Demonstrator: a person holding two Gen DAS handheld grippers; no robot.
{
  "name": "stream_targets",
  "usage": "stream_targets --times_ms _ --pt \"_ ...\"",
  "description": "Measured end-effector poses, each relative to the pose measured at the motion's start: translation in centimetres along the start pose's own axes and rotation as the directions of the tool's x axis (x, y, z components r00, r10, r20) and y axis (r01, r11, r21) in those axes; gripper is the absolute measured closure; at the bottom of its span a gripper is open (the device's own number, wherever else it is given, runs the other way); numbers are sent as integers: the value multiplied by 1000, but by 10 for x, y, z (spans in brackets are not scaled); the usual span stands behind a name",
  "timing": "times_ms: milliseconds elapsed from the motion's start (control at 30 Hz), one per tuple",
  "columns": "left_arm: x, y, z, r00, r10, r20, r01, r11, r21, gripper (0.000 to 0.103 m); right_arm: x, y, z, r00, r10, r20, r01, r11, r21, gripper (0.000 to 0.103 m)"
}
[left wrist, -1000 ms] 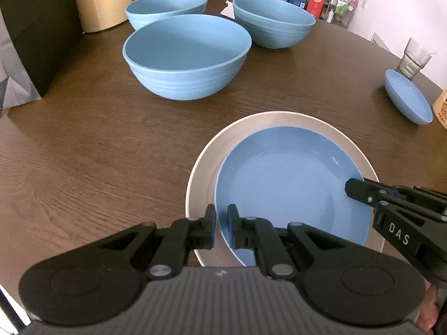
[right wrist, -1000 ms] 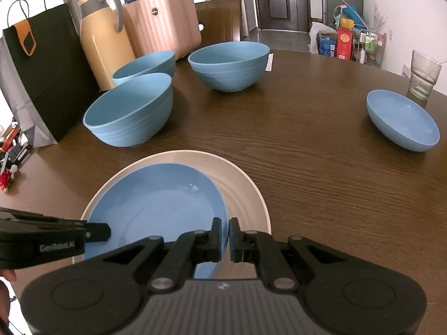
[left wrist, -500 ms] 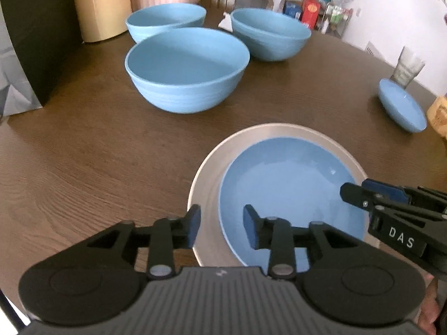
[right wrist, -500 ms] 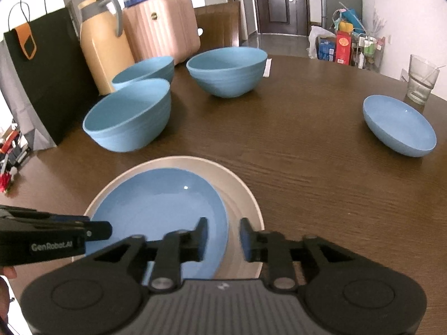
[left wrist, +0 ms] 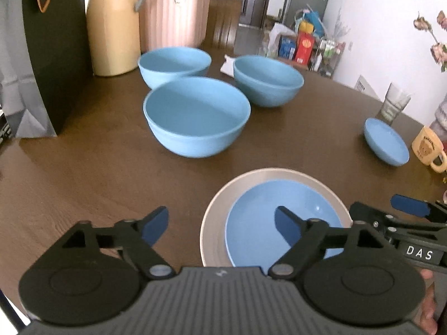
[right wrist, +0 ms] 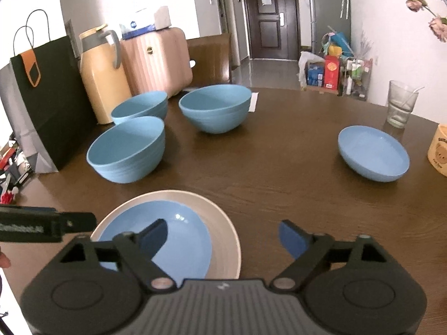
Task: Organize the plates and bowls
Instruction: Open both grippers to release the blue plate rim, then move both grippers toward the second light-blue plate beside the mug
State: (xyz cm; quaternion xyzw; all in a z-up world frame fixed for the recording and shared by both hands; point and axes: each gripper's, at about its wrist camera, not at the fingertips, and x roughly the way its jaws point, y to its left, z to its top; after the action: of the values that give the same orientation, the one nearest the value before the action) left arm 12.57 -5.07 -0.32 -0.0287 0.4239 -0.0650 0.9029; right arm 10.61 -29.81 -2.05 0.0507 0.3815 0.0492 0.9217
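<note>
So the shallow blue plate (right wrist: 178, 237) sits inside the wider round beige plate (right wrist: 223, 231) on the dark brown wooden table (right wrist: 279, 173), nothing gripping it. Left gripper (left wrist: 220, 223) and right gripper (right wrist: 222, 237) have both just been opening, jaws now spread wide with nothing pinched between them. Three deep blue bowls (left wrist: 195, 117) are grouped farther back, and a second shallow blue dish (right wrist: 373, 152) sits well apart on the right.
</note>
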Motion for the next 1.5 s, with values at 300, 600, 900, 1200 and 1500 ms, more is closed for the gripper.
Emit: stream_targets --times_ms 300,600,900,1200,1500 --pt "0 8 5 1000 -6 -20 5 997 -80 0 -10 -11 7 999 -27 18 26 999 44 0" --pt "-2 1 9 1000 -20 -16 19 997 -72 0 -18 -21 12 997 -75 25 74 996 51 0" --pt "-6 -17 22 999 -39 -9 38 998 -59 0 -29 -38 22 989 -137 47 135 989 53 0" --pt "-8 -58 42 997 -72 12 72 997 -8 0 -38 -81 32 977 -208 52 202 974 102 0" --pt "7 -107 62 995 -100 13 99 995 27 0 -32 -132 35 965 -261 26 253 951 176 0"
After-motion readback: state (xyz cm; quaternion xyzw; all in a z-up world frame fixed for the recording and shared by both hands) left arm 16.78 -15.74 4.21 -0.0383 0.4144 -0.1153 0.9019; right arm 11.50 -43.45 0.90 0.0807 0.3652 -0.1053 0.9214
